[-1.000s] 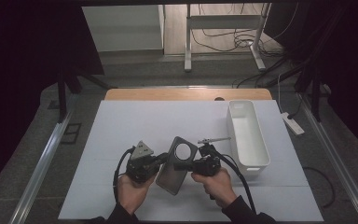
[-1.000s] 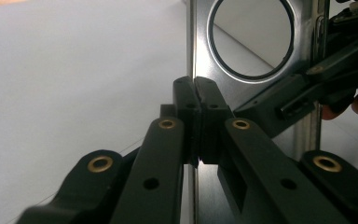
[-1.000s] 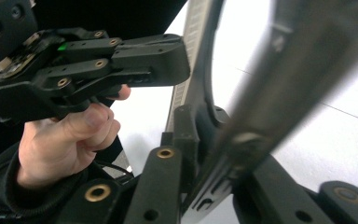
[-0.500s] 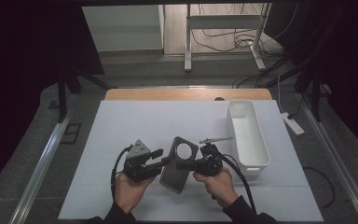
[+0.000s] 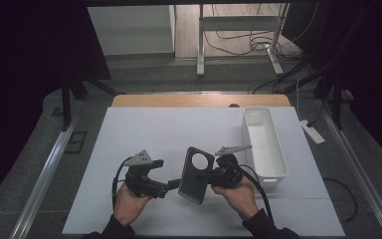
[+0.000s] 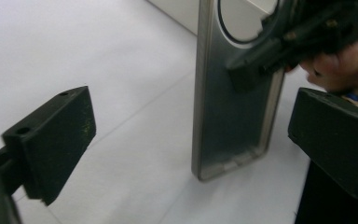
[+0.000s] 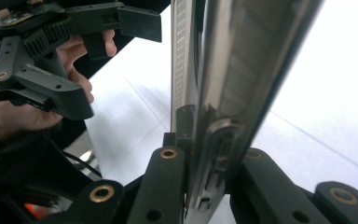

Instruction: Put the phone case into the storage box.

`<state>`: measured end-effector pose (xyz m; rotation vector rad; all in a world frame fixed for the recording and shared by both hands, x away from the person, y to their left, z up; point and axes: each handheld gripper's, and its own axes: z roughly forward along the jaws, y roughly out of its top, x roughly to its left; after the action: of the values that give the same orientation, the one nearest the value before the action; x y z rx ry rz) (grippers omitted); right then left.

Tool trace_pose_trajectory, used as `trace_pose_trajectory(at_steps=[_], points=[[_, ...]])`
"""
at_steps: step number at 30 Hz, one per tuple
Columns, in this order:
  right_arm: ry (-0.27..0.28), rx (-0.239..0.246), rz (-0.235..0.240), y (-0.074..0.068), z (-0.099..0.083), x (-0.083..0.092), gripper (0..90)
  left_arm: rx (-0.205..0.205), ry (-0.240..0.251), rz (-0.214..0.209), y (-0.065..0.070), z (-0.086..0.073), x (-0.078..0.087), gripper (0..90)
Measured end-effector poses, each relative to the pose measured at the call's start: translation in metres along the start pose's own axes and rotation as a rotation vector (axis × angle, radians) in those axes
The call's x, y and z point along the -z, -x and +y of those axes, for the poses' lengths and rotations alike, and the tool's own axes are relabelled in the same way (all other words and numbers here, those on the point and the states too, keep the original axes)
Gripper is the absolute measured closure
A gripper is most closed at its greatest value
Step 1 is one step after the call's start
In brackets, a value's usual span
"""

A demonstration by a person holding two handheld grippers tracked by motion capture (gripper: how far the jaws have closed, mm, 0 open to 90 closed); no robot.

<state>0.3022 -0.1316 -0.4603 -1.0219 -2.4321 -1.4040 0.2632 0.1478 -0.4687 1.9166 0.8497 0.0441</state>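
Item: dark grey phone case (image 5: 196, 175), flat rectangular shell with round camera cutout near upper end; held upright and slightly tilted above white tabletop (image 5: 154, 134), near front centre, lower end close to the surface

Right claw (image 5: 210, 178): clenched on the case's edge, gripping from the right side; in right gripper view (image 7: 196, 186) both jaws pressed against the thin glossy rim; right hand (image 5: 236, 191) wrapped round the gripper body, cable trailing toward front edge

Left claw (image 5: 175, 184): released, jaws just spread wide apart; in left gripper view (image 6: 186, 140) case standing between the two black jaws but touching neither, clear gaps on both sides; seen from high view, just beside the case's lower left edge; left hand (image 5: 129, 199) holding gripper body, grey three-cornered plate on top

Case interior facing left gripper view (image 6: 233, 116), raised lip along bottom and sides

White oblong bin (image 5: 278, 149): on tabletop to the right of the case, well apart from both claws

Wooden strip (image 5: 199, 101): along far edge of tabletop
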Motion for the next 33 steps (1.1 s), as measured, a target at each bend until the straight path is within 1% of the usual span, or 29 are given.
trace_pose_trajectory(at_steps=[2, 3, 4, 5, 8, 9, 10, 12, 14, 16, 17, 18, 19, 21, 22, 23, 24, 25, 26, 33], points=[[-0.004, 0.032, -0.003, -0.001, 0.000, 0.003, 85.7, 0.000, 0.001, -0.022, -0.002, -0.002, -0.001, 0.0], [-0.005, 0.041, 0.000, -0.001, 0.001, 0.004, 85.7, 0.005, 0.004, -0.051, -0.003, -0.004, -0.002, 0.0], [-0.005, 0.041, 0.000, -0.001, 0.001, 0.004, 85.7, 0.005, 0.004, -0.051, -0.003, -0.004, -0.002, 0.0], [-0.002, 0.058, 0.003, -0.002, 0.001, 0.006, 85.7, 0.002, 0.005, -0.065, -0.004, -0.006, -0.002, 0.0], [-0.004, 0.086, 0.022, -0.001, 0.002, 0.010, 85.7, -0.009, 0.009, -0.099, -0.007, -0.010, -0.004, 0.0], [-0.004, 0.092, 0.023, -0.002, 0.002, 0.010, 85.7, -0.013, 0.011, -0.119, -0.008, -0.012, -0.005, 0.0], [-0.003, 0.102, 0.024, -0.002, 0.002, 0.011, 85.7, -0.019, 0.010, -0.136, -0.010, -0.013, -0.006, 0.0], [-0.008, 0.120, 0.031, -0.003, 0.002, 0.012, 85.8, -0.027, 0.002, -0.157, -0.010, -0.015, -0.008, 0.0], [-0.011, 0.130, 0.039, -0.003, 0.002, 0.013, 85.8, -0.042, -0.004, -0.169, -0.010, -0.016, -0.010, 0.0], [-0.014, 0.143, 0.051, -0.004, 0.002, 0.013, 85.8, -0.046, -0.009, -0.177, -0.010, -0.016, -0.011, 0.0], [-0.016, 0.150, 0.056, -0.005, 0.003, 0.013, 85.8, -0.054, -0.012, -0.191, -0.009, -0.017, -0.013, 0.0], [-0.016, 0.154, 0.065, -0.006, 0.003, 0.013, 85.8, -0.054, -0.012, -0.191, -0.009, -0.017, -0.013, 0.0], [-0.012, 0.159, 0.078, -0.006, 0.003, 0.014, 85.8, -0.060, -0.017, -0.213, -0.009, -0.017, -0.015, 0.0], [-0.011, 0.166, 0.091, -0.007, 0.003, 0.015, 85.8, -0.069, -0.018, -0.229, -0.008, -0.018, -0.017, 0.0], [-0.009, 0.172, 0.103, -0.008, 0.003, 0.015, 85.8, -0.066, -0.017, -0.247, -0.007, -0.017, -0.018, 0.0], [-0.011, 0.175, 0.113, -0.009, 0.004, 0.016, 85.8, -0.068, -0.016, -0.256, -0.007, -0.017, -0.019, 0.0], [-0.008, 0.178, 0.120, -0.009, 0.004, 0.016, 85.8, -0.068, -0.016, -0.256, -0.007, -0.017, -0.019, 0.0], [-0.007, 0.182, 0.129, -0.010, 0.004, 0.016, 85.8, -0.071, -0.013, -0.279, -0.005, -0.017, -0.021, 0.0], [-0.005, 0.188, 0.137, -0.011, 0.004, 0.016, 85.8, -0.075, -0.014, -0.291, -0.004, -0.017, -0.021, 0.0], [-0.011, 0.204, 0.193, -0.019, 0.006, 0.016, 85.8, -0.084, -0.022, -0.349, 0.001, -0.016, -0.029, 0.0]])
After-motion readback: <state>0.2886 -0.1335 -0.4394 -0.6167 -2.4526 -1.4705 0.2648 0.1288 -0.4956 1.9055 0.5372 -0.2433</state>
